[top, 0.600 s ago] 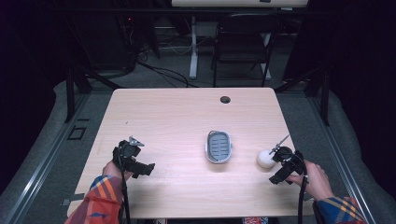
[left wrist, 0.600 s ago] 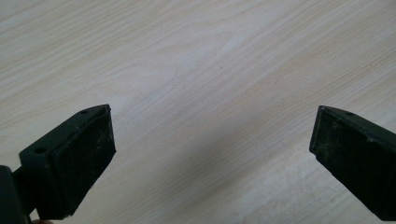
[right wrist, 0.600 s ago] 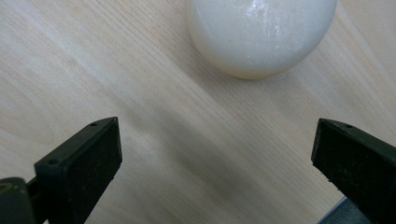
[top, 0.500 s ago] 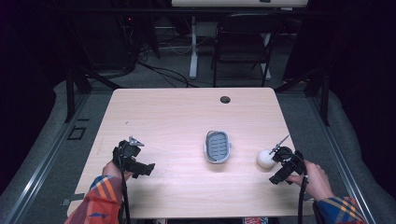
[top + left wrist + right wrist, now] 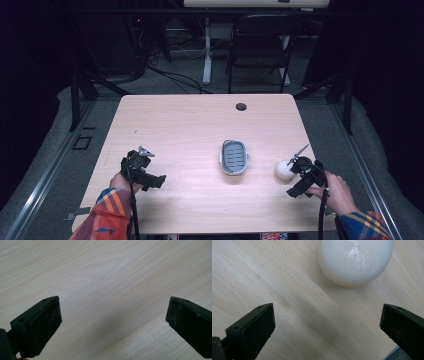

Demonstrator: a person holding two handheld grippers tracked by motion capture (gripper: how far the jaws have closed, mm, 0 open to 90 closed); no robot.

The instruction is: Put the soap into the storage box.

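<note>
Here white ball [image 5: 355, 261] lies just beyond right tool [image 5: 327, 332].

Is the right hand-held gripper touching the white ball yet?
Apart. The right gripper view shows bare table between the open right hand-held gripper and the white ball ahead.

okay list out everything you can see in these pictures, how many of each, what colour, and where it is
Table: one, light wood, centre of the high view.
Cable hole: one, dark, near the table's far edge.
Soap dish: one, grey with a ribbed inside, middle of the table.
White ball-shaped object: one, glossy off-white, on the table right of the dish, just ahead of the right tongs.
Folding chair: one, black, beyond the table.
Floor cables: several, dark, on the grey floor behind the table.
Left tongs: black, jaws open over bare wood, near-left of the table.
Right tongs: black, jaws open, nothing between them.
Sleeves: two, plaid, bottom edge.
</note>
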